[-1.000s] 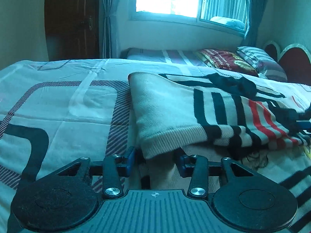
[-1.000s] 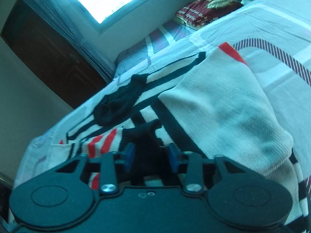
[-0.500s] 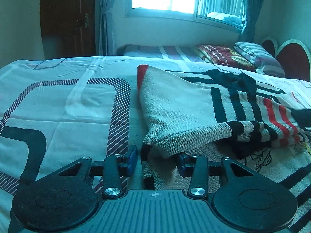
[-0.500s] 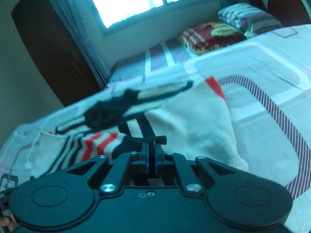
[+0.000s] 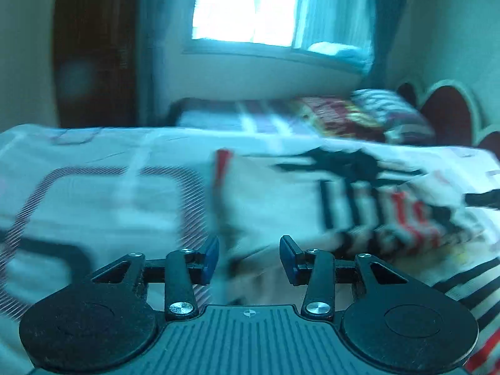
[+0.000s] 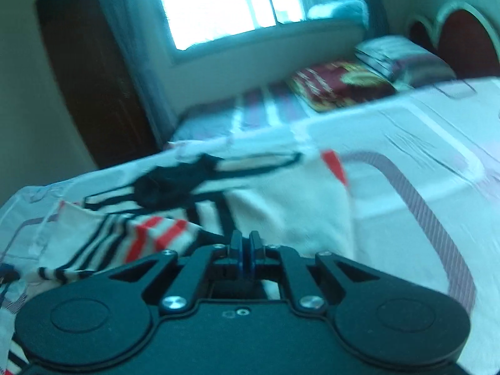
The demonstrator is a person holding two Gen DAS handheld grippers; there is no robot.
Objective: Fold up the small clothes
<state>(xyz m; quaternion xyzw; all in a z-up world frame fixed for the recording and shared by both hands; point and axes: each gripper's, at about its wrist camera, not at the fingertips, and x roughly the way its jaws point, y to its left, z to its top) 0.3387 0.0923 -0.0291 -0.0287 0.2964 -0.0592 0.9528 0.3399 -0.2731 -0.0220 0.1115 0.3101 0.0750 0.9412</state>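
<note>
A small cream knit sweater [image 5: 281, 200] with black and red stripes lies partly folded on the bed; it also shows in the right wrist view [image 6: 281, 200]. My left gripper [image 5: 248, 257] is open, its blue pads apart just in front of the sweater's near edge, holding nothing. My right gripper [image 6: 245, 250] is shut, its pads pressed together close to the striped part of the sweater [image 6: 156, 231]; I cannot see any cloth between them. Both views are blurred by motion.
The bed sheet [image 5: 93, 193] has dark rounded-line patterns. Pillows [image 5: 343, 118] and a red headboard [image 5: 450, 115] lie at the back right. A window [image 5: 250, 6] and a dark door [image 5: 93, 47] are behind the bed.
My left gripper has let go of the sweater's hem, which has dropped onto the bed, and drawn back. My right gripper has closed and pulled away from the black cloth.
</note>
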